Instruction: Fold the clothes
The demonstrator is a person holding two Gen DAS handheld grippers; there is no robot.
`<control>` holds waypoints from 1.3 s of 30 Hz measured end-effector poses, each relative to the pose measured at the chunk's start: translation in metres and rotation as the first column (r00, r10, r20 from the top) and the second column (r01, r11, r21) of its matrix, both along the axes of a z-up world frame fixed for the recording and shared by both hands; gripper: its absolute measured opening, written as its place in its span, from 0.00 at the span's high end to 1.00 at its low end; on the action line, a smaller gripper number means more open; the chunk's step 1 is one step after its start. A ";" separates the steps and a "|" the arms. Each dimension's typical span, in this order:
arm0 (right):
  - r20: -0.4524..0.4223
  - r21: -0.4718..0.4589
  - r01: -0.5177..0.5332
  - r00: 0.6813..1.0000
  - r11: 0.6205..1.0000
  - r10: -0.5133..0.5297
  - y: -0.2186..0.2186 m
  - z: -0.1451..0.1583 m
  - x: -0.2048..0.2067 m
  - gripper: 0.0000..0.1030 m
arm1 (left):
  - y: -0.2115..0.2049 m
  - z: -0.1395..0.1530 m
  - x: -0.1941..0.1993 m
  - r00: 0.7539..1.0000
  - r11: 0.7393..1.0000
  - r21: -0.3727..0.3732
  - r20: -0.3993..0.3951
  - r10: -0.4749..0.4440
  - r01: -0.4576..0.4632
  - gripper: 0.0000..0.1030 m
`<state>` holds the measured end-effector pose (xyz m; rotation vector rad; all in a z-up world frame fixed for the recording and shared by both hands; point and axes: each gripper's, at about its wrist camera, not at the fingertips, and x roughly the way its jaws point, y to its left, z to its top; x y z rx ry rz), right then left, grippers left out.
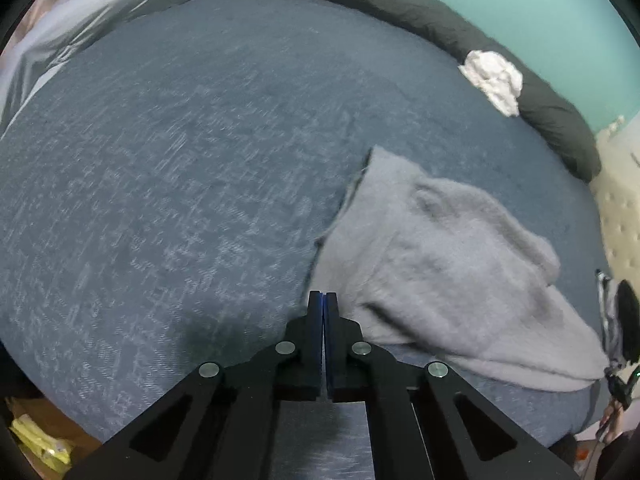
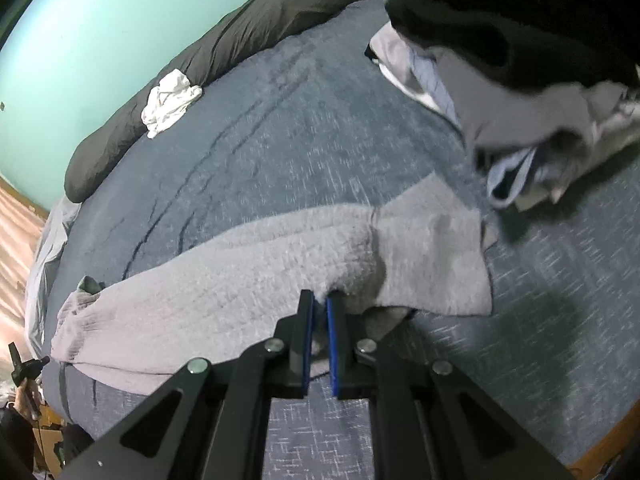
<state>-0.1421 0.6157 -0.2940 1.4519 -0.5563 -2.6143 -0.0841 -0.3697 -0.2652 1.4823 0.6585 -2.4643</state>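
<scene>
Fuzzy grey knit garment (image 2: 248, 264) lies on matt woven blue bedcover (image 1: 180, 160).

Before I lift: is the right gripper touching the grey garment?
Touching. The right wrist view shows the right gripper with grey garment fabric pinched between its blue pads.

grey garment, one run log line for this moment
grey garment: spread on bed | right hand-held gripper: shut on its near edge | left hand-held gripper: shut, empty

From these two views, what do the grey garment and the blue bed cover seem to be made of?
Grey garment: probably a soft knit or fleece, matte; its surface looks fuzzy, with fine ribs, and it drapes limply.
Blue bed cover: likely a woven or low-pile fabric, matte; it shows a mottled light-and-dark weave and shallow creases. Blur leaves the exact fibre open.
</scene>
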 end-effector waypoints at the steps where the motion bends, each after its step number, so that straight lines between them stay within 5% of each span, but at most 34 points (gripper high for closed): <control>1: 0.006 0.008 -0.003 1.000 1.000 0.003 -0.002 -0.004 0.000 0.94 | 0.000 -0.001 0.001 1.000 1.000 0.005 -0.002 0.002 -0.002 1.00; 12: 0.040 0.012 -0.002 0.999 1.000 0.001 -0.004 -0.019 0.000 0.94 | 0.018 0.011 0.002 0.997 0.996 0.083 -0.079 -0.018 0.025 0.95; 21: 0.050 -0.023 0.022 0.999 0.999 -0.021 -0.004 -0.023 0.000 0.92 | 0.039 0.001 0.001 0.996 0.990 0.135 -0.076 -0.036 0.046 0.75; 36: 0.024 -0.024 0.020 1.000 1.000 -0.020 -0.005 -0.018 0.002 0.91 | 0.052 -0.027 -0.020 0.999 0.982 0.186 -0.050 -0.001 0.010 0.76; 39: 0.013 -0.006 0.010 1.000 1.000 -0.010 -0.006 -0.016 0.002 0.92 | 0.052 -0.026 -0.022 0.999 0.987 0.160 -0.048 -0.005 0.013 0.92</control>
